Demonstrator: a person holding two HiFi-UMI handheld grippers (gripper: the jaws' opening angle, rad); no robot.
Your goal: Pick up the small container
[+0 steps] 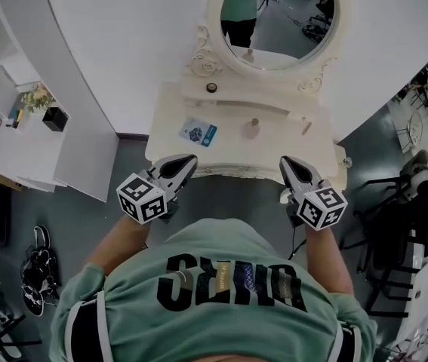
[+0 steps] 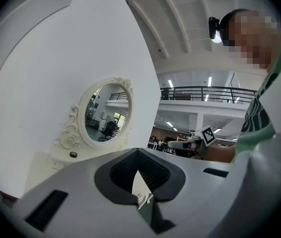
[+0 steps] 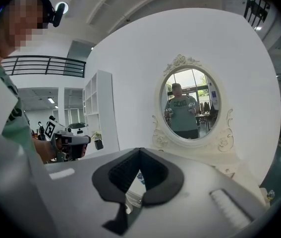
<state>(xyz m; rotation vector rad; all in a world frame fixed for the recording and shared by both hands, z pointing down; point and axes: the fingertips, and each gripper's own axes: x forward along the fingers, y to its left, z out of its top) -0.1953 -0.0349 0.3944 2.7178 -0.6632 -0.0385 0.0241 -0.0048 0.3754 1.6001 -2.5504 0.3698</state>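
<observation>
Left tool (image 1: 189, 159), right tool (image 1: 284, 161), jaws together

Vanity table (image 1: 167, 138): cream paint, smooth, low sheen. Mirror frame (image 1: 212, 51): same cream finish, carved relief. Mirror glass (image 1: 274, 21): glossy, reflective. Wall (image 1: 123, 44): matt white. Floor (image 1: 229, 198): grey, smooth, dull. Left gripper (image 1: 189, 160), right gripper (image 1: 284, 161): grey matt plastic shells, black ribbed pads (image 3: 126, 168). Shirt (image 1: 221, 330): green cloth, matt.

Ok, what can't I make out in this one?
- Small container on the dressing table: too small in head view to tell lid or material; left gripper and right gripper block it in their own views.
- Blue packet: head view, print too small.
</observation>
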